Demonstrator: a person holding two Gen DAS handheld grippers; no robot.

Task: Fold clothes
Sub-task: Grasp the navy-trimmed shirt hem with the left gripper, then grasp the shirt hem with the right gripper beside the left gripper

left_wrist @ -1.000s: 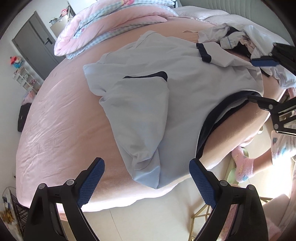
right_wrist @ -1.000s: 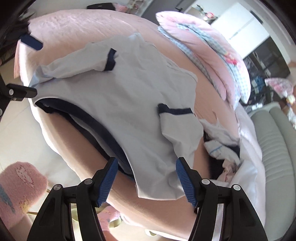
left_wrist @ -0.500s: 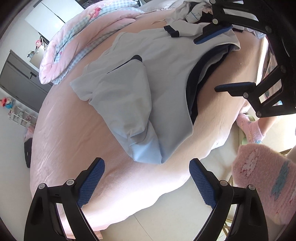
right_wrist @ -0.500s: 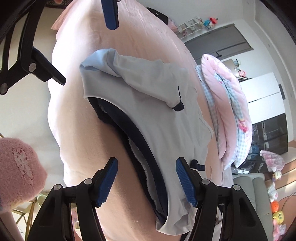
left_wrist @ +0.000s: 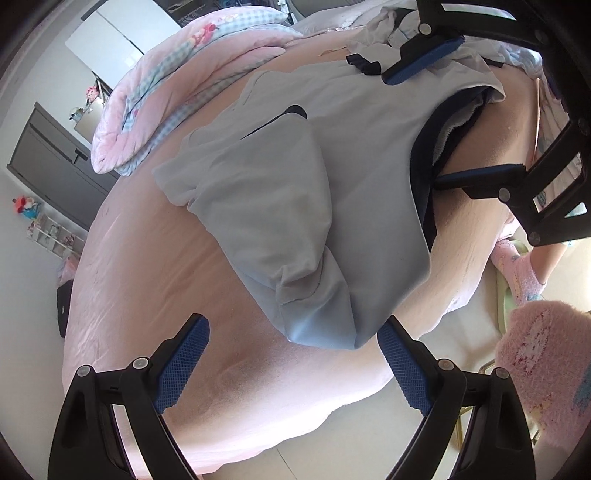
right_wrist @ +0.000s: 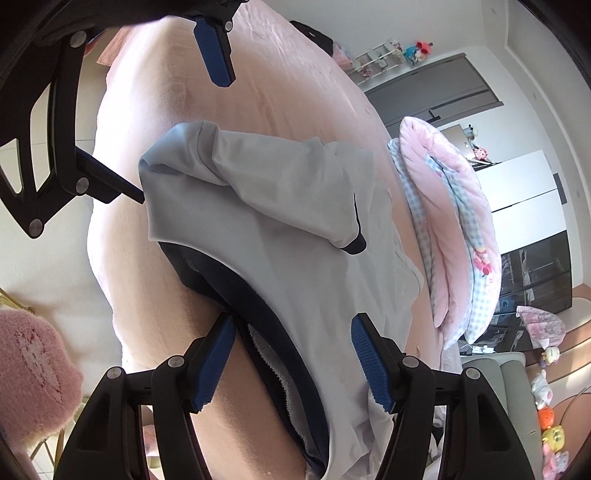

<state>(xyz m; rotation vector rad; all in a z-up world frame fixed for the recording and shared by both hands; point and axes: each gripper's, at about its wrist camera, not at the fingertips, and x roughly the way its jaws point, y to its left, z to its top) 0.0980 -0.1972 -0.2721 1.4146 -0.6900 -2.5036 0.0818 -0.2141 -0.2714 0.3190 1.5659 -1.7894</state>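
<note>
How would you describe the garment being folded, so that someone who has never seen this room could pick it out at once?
Find the big bed with the pink sheet. Near its edge, between the two open grippers, lies a pale blue top with one sleeve folded across its body. Unlike the rumpled clothes pile further up, it is spread flat and trimmed in dark navy at cuffs and hem.
</note>
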